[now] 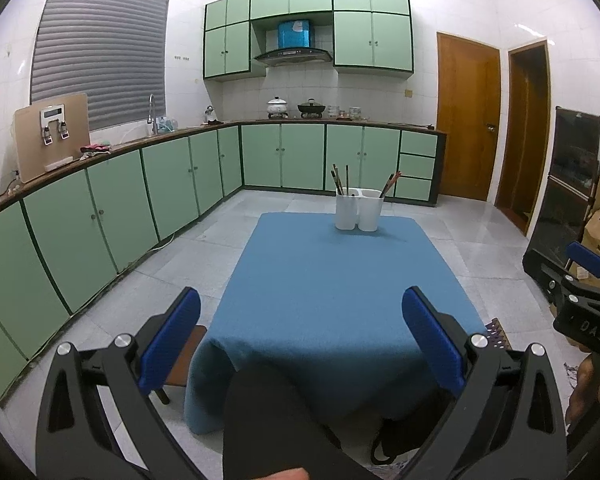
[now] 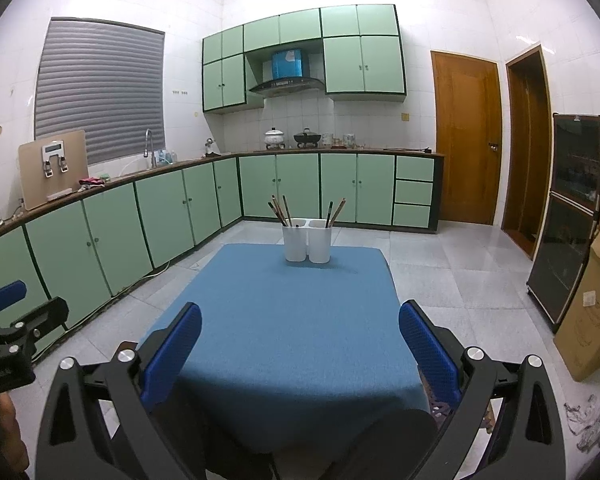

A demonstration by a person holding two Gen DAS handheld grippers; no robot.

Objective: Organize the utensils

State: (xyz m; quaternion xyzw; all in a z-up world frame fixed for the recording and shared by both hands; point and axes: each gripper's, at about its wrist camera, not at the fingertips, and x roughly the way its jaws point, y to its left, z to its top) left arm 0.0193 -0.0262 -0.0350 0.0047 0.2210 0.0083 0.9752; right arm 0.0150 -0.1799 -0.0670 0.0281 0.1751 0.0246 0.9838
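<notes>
A white two-compartment utensil holder (image 1: pixel 359 213) (image 2: pixel 307 245) stands at the far end of a table covered in blue cloth (image 1: pixel 332 280) (image 2: pixel 284 320). Dark chopsticks (image 1: pixel 340 180) (image 2: pixel 280 210) stick up from its left compartment and more chopsticks (image 1: pixel 391 185) (image 2: pixel 336 213) from its right one. My left gripper (image 1: pixel 300 332) is open and empty above the near end of the table. My right gripper (image 2: pixel 300 344) is open and empty too, also at the near end. Each gripper shows at the edge of the other's view: the right one in the left wrist view (image 1: pixel 584 280), the left one in the right wrist view (image 2: pixel 8 320).
Green kitchen cabinets (image 1: pixel 100 216) (image 2: pixel 140 216) run along the left and back walls. A dark glass cabinet (image 2: pixel 572 216) and a cardboard box (image 2: pixel 592 304) stand at the right. Two wooden doors (image 2: pixel 466 136) are at the back right. A wooden stool (image 1: pixel 184 364) sits by the table's near left corner.
</notes>
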